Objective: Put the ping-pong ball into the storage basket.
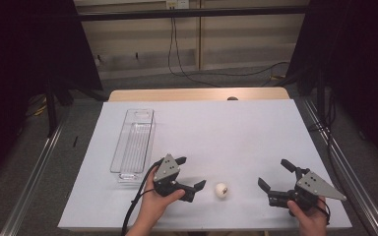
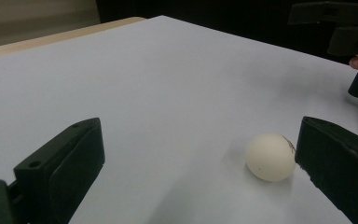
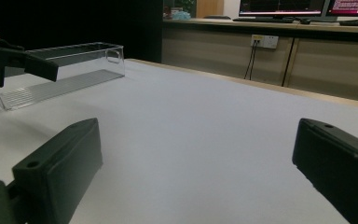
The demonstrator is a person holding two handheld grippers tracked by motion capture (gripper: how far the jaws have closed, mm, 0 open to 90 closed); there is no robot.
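left hand-held gripper (image 1: pixel 193 173): black body, two blocky black jaws, each with a small hole near its base
right hand-held gripper (image 1: pixel 274 175): same black build
top plates: grey, three-cornered, dotted with dark screws
cable: black, trailing from left hand-held gripper

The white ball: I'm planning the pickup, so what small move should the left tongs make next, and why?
Probably slide the left tongs a little further toward the white ball to centre it, then close. Their jaws stand wide open, and the ball rests on the table beside one jaw, off-centre in the gap.
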